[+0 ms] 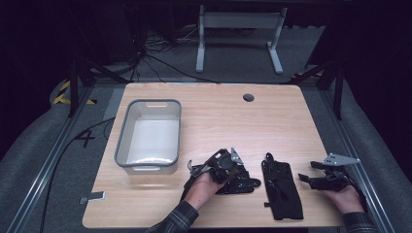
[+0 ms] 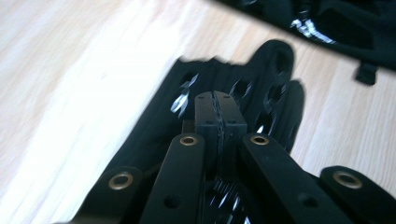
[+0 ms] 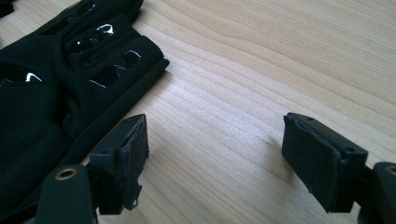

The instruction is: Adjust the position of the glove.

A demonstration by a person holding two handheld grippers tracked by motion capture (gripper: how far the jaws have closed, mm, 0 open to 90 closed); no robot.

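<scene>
A handwritten figure "4" [image 1: 85, 138] stands on the grey floor left of the table; no other legible markings.

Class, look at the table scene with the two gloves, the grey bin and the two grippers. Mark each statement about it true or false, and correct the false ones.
1. The right gripper has its jaws wide apart over bare wood. True.
2. The left gripper has its jaws spread wide. False: its jaws are pressed together over the left glove.
3. The grey bin stands at the left of the wooden table. True.
4. Both gloves lie inside the bin. False: the left glove and the right glove are out on the table, near the person's edge.
5. The right gripper clamps the right glove. False: the glove lies beside its jaws, ungripped.
</scene>
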